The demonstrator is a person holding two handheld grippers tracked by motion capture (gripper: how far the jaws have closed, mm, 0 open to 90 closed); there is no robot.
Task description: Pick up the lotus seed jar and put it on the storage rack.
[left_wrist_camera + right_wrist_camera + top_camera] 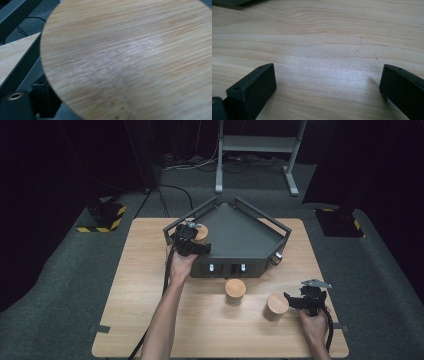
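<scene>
- Dark curtains and grey carpet ring a pale wooden table [150, 285]; a dark five-sided tray [240, 240] with a raised rail sits at its far middle, pointed corner away from the person.
- Left gripper [192, 240] is over the tray's near-left corner, at a wooden cylinder [201, 232] standing upright, long axis vertical. In the left gripper view its round grained top [130, 60] sits very close to the camera, with the tray rail [15, 15] just left of it. Whether the jaws are pressing on it I cannot tell — they are hidden.
- Right gripper [295, 301] rests near the table's near-right edge, jaws spread wide with only bare tabletop [324, 62] between them — nothing held.
- Just left of it stands a second cylinder [276, 306], upright; a third cylinder [235, 291] stands upright near the tray's front wall.
- Open tabletop lies to the near left; the tray floor to the right of the first cylinder is bare.
</scene>
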